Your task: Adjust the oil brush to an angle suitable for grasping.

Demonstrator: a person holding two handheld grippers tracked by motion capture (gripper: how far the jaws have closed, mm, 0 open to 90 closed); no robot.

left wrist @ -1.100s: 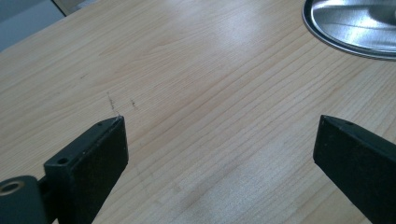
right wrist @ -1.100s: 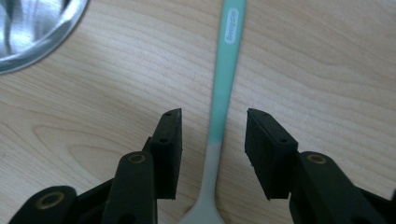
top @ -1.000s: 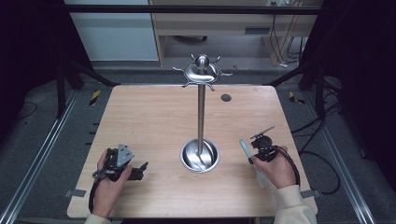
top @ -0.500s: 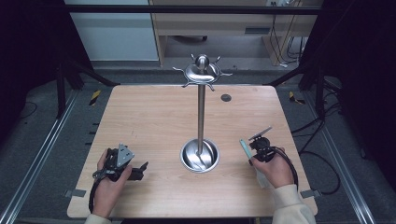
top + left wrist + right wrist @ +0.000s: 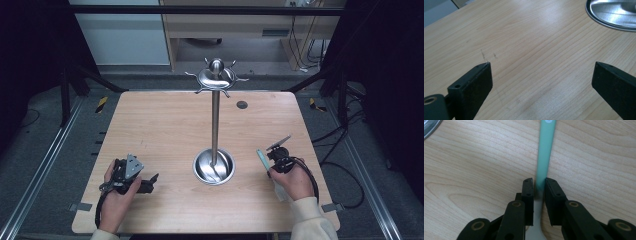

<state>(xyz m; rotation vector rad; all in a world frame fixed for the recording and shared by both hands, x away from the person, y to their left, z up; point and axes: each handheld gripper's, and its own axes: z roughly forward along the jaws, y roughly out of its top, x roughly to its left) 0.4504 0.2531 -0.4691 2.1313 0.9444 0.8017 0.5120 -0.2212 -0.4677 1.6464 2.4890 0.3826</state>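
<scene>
A utensil with a mint-green handle [image 5: 545, 150] runs out ahead of my right gripper [image 5: 539, 181], which is shut on it where the green meets a pale grey part. From above, that green handle [image 5: 262, 159] points toward the far left from my right gripper [image 5: 270, 164], low over the table's right front. My left gripper [image 5: 541, 72] is open with bare wood between its jaws. It rests in the person's hand at the left front [image 5: 151, 183]. A tall metal stand [image 5: 215, 125] with hooks at its top [image 5: 216, 76] rises from a round base [image 5: 214, 166] between them.
The wooden table [image 5: 165, 125] has a small dark round spot [image 5: 242, 104] behind the stand. The stand's shiny base [image 5: 614, 12] lies ahead and to the right of the left jaws, and its rim [image 5: 430, 126] shows at the corner of the right gripper view. Dark frame rails flank the table.
</scene>
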